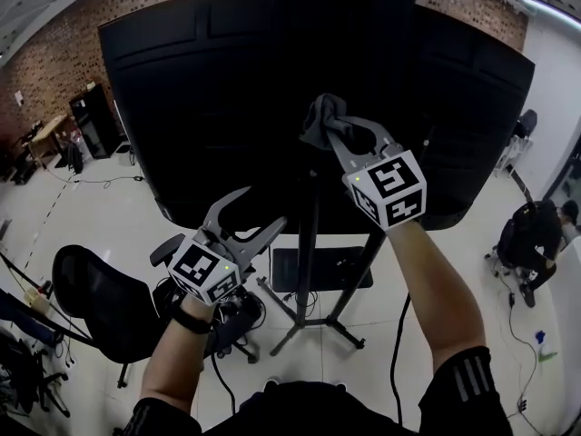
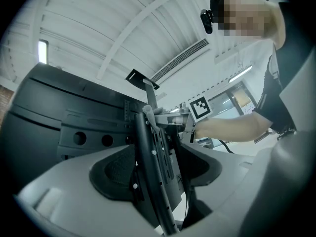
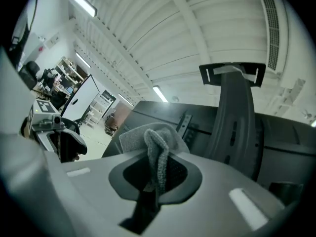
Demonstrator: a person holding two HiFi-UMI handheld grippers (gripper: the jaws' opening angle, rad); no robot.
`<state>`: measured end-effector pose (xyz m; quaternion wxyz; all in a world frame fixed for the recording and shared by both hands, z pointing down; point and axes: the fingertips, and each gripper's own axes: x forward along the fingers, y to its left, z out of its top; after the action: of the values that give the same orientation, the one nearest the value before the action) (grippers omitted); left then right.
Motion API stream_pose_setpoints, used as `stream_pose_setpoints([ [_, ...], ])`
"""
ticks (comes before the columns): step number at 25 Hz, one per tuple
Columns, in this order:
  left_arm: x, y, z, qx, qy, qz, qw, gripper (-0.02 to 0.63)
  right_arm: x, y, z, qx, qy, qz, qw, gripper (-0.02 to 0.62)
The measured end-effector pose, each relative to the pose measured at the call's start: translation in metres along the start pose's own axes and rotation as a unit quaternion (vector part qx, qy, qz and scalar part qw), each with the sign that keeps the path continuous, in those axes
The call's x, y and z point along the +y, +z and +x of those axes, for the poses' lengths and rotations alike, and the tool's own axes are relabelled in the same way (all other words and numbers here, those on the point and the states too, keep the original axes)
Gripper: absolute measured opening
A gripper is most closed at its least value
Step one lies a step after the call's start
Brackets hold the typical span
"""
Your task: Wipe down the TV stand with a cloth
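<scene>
A big black TV [image 1: 227,80] shows its back, mounted on a black stand column [image 1: 309,243] with splayed legs [image 1: 313,327]. My right gripper [image 1: 329,127] is shut on a bunched grey cloth [image 1: 322,116] and holds it at the top of the column, against the TV's back. In the right gripper view the cloth [image 3: 155,149] stands folded between the jaws, with the stand's bracket [image 3: 236,117] just beyond. My left gripper [image 1: 261,207] hangs lower, left of the column, its fingers spread with nothing in them. In the left gripper view the column [image 2: 154,172] rises just ahead of the jaws.
A black office chair [image 1: 91,307] stands on the floor at the lower left. Cables run over the pale floor, and a dark flat plate [image 1: 318,267] lies by the stand's legs. A person [image 1: 531,239] crouches at the far right. A brick wall is behind the TV.
</scene>
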<state>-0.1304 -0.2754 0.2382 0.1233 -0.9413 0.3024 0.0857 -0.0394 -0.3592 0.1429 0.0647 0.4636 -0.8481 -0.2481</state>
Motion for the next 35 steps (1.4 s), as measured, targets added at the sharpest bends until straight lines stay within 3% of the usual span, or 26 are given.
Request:
stream_pose_setpoints([
  [9, -0.006, -0.022, 0.000, 0.022, 0.012, -0.008, 0.9996, 0.311, 0.026, -0.049, -0.002, 0.017, 0.031, 0.028, 0.999, 0.025],
  [20, -0.022, -0.080, 0.004, 0.063, -0.001, -0.035, 0.9974, 0.311, 0.062, -0.121, -0.014, 0.058, 0.057, 0.049, 0.995, 0.031],
  [25, -0.031, -0.101, 0.001, 0.077, -0.003, -0.050, 0.9957, 0.311, 0.091, -0.147, -0.019, 0.073, 0.055, 0.052, 0.994, 0.097],
  [32, -0.037, -0.128, -0.014, 0.096, -0.004, -0.069, 0.9930, 0.311, 0.108, -0.177, -0.021, 0.085, 0.024, 0.061, 0.994, 0.104],
  [35, -0.038, -0.139, -0.020, 0.104, -0.005, -0.079, 0.9914, 0.311, 0.119, -0.198, -0.020, 0.101, 0.024, 0.080, 0.991, 0.164],
])
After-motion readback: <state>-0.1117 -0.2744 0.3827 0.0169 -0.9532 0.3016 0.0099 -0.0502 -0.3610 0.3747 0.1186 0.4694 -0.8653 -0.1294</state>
